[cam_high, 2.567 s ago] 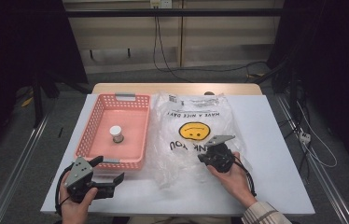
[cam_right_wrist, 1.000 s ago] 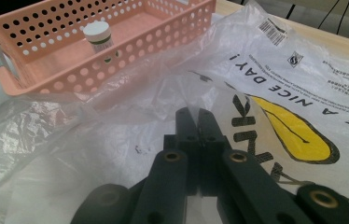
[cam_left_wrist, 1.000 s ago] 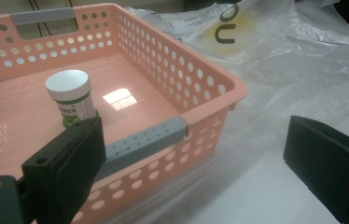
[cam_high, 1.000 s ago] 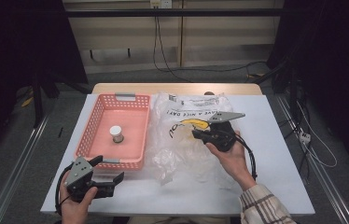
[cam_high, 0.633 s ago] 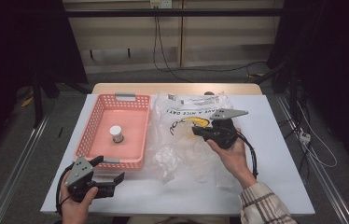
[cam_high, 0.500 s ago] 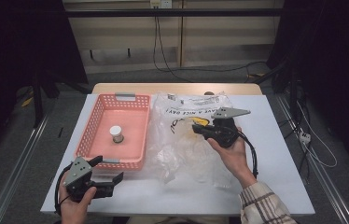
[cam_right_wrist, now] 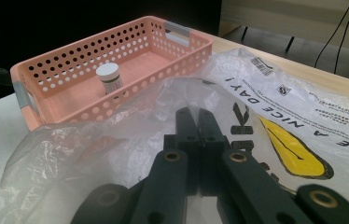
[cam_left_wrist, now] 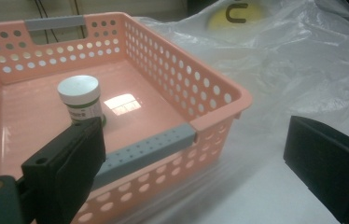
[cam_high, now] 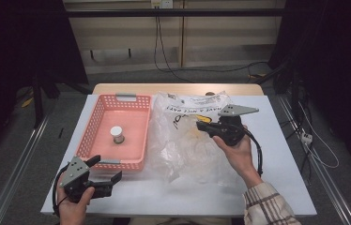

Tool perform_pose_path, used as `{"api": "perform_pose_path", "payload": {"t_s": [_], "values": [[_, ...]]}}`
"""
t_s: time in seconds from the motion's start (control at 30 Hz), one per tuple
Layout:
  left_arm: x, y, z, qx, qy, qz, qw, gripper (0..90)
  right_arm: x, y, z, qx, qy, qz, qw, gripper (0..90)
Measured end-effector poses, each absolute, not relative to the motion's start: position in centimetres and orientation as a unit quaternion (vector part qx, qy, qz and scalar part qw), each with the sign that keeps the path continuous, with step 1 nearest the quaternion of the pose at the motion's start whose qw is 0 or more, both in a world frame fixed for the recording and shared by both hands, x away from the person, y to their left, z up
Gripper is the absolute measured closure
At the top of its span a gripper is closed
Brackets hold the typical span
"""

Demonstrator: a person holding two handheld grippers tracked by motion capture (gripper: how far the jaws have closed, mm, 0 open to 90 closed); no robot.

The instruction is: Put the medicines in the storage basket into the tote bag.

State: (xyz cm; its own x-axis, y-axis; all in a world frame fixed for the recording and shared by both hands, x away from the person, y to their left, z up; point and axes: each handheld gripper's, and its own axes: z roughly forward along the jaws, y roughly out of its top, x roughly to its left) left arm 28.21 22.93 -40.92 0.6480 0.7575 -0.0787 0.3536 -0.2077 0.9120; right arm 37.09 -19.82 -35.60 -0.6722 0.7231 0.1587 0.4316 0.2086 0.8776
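The right gripper (cam_high: 207, 127) has its 2 jaws pressed fully together on a pinch of the clear plastic bag (cam_high: 187, 140), and the film peaks up at the jaw tips in the right gripper view (cam_right_wrist: 195, 112). The bag, printed with a yellow smiley face (cam_right_wrist: 294, 154) and black lettering, lies spread on the white table (cam_high: 286, 178) just beside the pink perforated basket (cam_high: 99, 117), on the side away from the left gripper; its near edge touches the basket's long wall. Inside the basket stands 1 small white-capped bottle (cam_high: 117, 134), upright, near the middle of the floor. The left gripper (cam_high: 104, 174) rests at the basket's near short end, by its grey handle (cam_left_wrist: 149, 151), its jaws wide apart with nothing between them.
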Motion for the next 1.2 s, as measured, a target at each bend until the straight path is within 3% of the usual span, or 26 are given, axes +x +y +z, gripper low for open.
{"api": "perform_pose_path", "payload": {"t_s": [0.5, 0.77, 1.2], "values": [[29.9, 23.1, -39.1, 0.773, 0.364, 0.170, 0.491, 7.0, 37.3, -19.8, -35.6, 0.382, 0.764, 0.498, 0.145, 90.0], [31.8, 22.6, -38.1, 0.788, 0.355, 0.174, 0.472, 7.0, 37.2, -19.7, -35.6, 0.377, 0.767, 0.499, 0.141, 90.0], [36.5, 21.9, -37.1, 0.822, 0.348, 0.127, 0.432, 9.0, 37.3, -19.7, -35.7, 0.377, 0.768, 0.497, 0.144, 90.0]]}}
